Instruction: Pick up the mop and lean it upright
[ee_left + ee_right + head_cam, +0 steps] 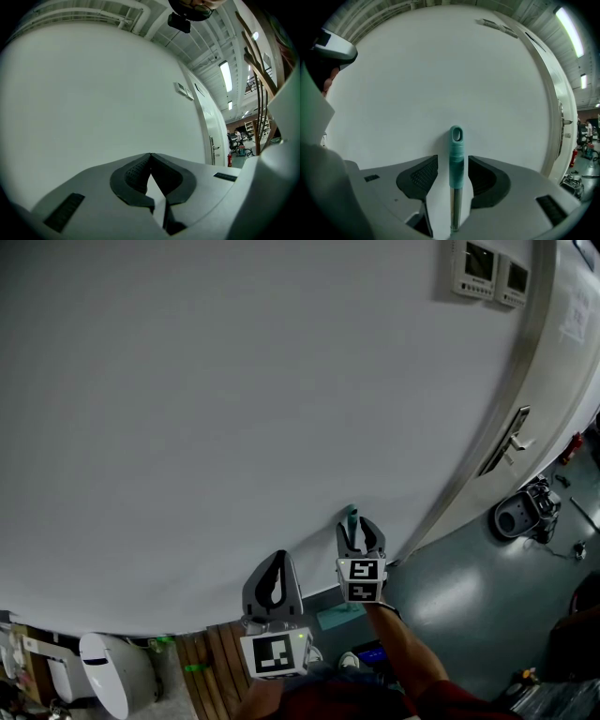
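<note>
Teal grip end of the mop handle (pixel 456 154) sits right between my right gripper (pixel 453 160) jaws. The jaws are spread, with a sliver of wall showing on each side of the handle, so nothing is clamped. Below the teal part the shaft is bare metal and runs down out of sight between the jaws.

From the head view, the right gripper (pixel 361 525) is held out in front, pointing at the white wall (pixel 234 381), with the bare forearm (pixel 412 652) reaching up to it from the bottom right. The handle tip (pixel 352 517) pokes up just past the jaws, close against the wall. I can't tell if it actually touches.

My left gripper (pixel 274 561) is lower and nearer the camera, just left of the right one and also aimed at the wall. In its own view the left gripper (pixel 150 155) has its jaws pinched together at the tips with nothing in them. A door (pixel 562 352) with a lever handle (pixel 511 439) is off to the right.
</note>
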Motion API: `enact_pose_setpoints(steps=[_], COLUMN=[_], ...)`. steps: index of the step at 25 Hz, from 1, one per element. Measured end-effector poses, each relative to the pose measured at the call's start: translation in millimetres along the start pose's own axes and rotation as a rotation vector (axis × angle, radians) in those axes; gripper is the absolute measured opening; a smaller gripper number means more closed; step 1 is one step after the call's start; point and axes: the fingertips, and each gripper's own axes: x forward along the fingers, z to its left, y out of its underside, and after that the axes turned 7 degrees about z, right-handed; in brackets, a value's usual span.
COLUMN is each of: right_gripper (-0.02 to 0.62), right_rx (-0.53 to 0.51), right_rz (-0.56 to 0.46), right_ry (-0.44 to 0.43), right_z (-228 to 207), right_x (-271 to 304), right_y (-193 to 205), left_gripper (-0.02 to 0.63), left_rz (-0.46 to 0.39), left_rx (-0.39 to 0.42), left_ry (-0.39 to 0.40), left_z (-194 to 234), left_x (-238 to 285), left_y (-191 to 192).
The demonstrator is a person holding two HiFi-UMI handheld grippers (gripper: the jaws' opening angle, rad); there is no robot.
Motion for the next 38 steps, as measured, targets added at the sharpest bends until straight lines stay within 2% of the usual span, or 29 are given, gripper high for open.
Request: enact_pose_setpoints(steps=[3,14,20,29,38], right_gripper=[0.199,0.201,0.201,0.201,0.199], right_rx=[0.002,0.004,0.008,-0.007,-0.021], right_rz=[-0.002,-0.01,-0.043,-0.098,-0.146], right_ry=[-0.003,-0.007,-0.027,-0.068,-0.076], right_z=[0,-4,1,12,6], right_x=[-2,-17,-55,-118,-140], right_y=[-1,5,1,-8,-13], left_gripper=[0.014,0.014,0.014,0.014,0.014], left_rz=[-0.017,-0.01,-0.016,0.013,0.0], left_rx=[-0.025,-0.003,-0.031,-0.009,-0.007], left_ry=[0.011,0.014,0.019,0.018,0.035], left_z=[-2,-5,-8,-10,-18], left_x=[1,1,2,6,10], left_y=[-4,-2,-2,8,5])
